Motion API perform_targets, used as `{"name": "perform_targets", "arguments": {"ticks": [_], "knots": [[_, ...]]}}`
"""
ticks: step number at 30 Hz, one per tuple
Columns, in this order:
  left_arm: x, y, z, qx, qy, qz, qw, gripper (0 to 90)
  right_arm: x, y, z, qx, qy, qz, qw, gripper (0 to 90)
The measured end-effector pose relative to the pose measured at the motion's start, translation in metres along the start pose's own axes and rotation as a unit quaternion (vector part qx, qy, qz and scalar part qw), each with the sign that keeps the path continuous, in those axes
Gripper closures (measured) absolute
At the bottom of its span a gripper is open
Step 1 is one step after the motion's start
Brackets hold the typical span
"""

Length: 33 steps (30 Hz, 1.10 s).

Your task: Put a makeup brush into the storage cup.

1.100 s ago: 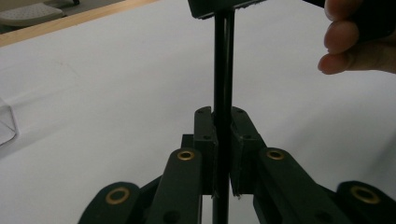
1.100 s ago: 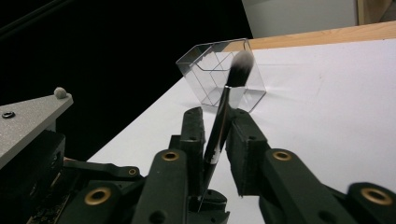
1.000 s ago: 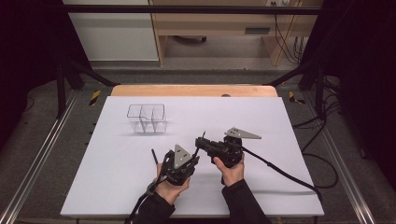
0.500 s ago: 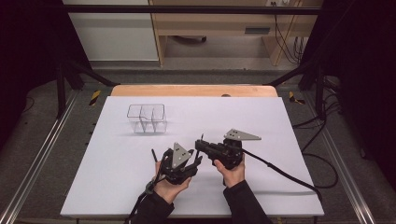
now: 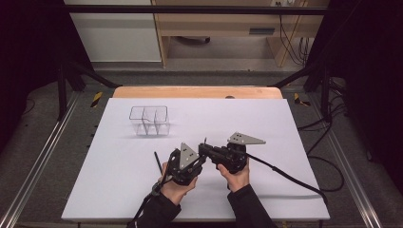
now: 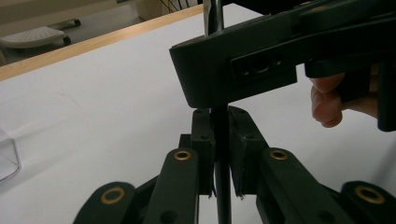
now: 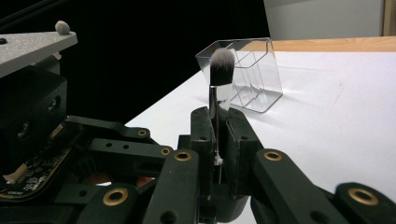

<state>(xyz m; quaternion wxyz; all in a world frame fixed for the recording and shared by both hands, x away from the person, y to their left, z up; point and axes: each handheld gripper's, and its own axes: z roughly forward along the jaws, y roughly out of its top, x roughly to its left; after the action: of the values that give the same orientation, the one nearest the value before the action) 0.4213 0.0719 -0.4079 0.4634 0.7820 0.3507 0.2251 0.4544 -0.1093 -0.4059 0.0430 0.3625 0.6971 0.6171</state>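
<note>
Together, both grippers pinch one makeup brush [image 7: 221, 70]: the right gripper [image 5: 205, 148] below its bristles, the left gripper [image 5: 201, 160] on its dark handle, nearer the person than the clear organizer [image 5: 149, 119].

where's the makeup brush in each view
high view: makeup brush, a thin sliver near centre, down and right of the clear box
left gripper view: dark handle upright at mid-frame, clamped between the black jaws
right gripper view: centre, clamped, bristles up
shared landmark: the clear box, left edge, behind the bristles
</note>
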Motion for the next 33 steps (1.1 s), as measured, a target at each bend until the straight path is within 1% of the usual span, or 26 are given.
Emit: {"name": "perform_targets", "arguments": {"ticks": [5, 7, 13, 17, 20, 22, 24, 27, 29, 31, 33], "knots": [[0.002, 0.001, -0.001, 0.000, -0.002, -0.006, 1.0000, 82.3, 0.000, 0.000, 0.000, -0.002, 0.000, -0.001, 1.0000, 83.6], [0.002, 0.001, -0.001, -0.001, -0.001, -0.006, 1.0000, 82.6, 0.001, 0.000, -0.001, -0.002, 0.000, -0.002, 1.0000, 83.1], [0.006, 0.001, -0.002, 0.001, 0.003, -0.008, 1.0000, 82.6, 0.002, 0.002, -0.005, -0.010, -0.012, -0.013, 0.9998, 66.7], [0.012, 0.001, -0.005, -0.002, 0.006, -0.010, 0.9999, 82.6, 0.004, 0.004, -0.010, -0.011, -0.035, -0.027, 0.9990, 55.7], [0.019, 0.000, -0.010, -0.005, 0.010, -0.014, 0.9998, 82.6, 0.005, 0.005, -0.014, -0.017, -0.052, -0.039, 0.9978, 46.3], [0.026, 0.000, -0.015, -0.009, 0.012, -0.021, 0.9997, 82.6, 0.004, 0.007, -0.017, -0.018, -0.059, -0.047, 0.9970, 42.4], [0.032, 0.000, -0.019, -0.012, 0.016, -0.024, 0.9995, 82.6, 0.004, 0.007, -0.019, -0.013, -0.069, -0.054, 0.9961, 38.9], [0.041, -0.001, -0.027, -0.019, 0.019, -0.032, 0.9991, 82.5, 0.001, 0.006, -0.023, -0.007, -0.085, -0.058, 0.9947, 33.2], [0.048, -0.001, -0.032, -0.024, 0.020, -0.033, 0.9989, 82.5, -0.001, 0.005, -0.025, 0.004, -0.098, -0.067, 0.9929, 28.4], [0.055, -0.002, -0.037, -0.026, 0.023, -0.034, 0.9988, 82.5, -0.004, 0.002, -0.027, 0.010, -0.102, -0.065, 0.9926, 25.8], [0.061, -0.002, -0.041, -0.028, 0.023, -0.031, 0.9989, 82.5, -0.007, -0.001, -0.030, 0.014, -0.108, -0.064, 0.9920, 22.4]]}}
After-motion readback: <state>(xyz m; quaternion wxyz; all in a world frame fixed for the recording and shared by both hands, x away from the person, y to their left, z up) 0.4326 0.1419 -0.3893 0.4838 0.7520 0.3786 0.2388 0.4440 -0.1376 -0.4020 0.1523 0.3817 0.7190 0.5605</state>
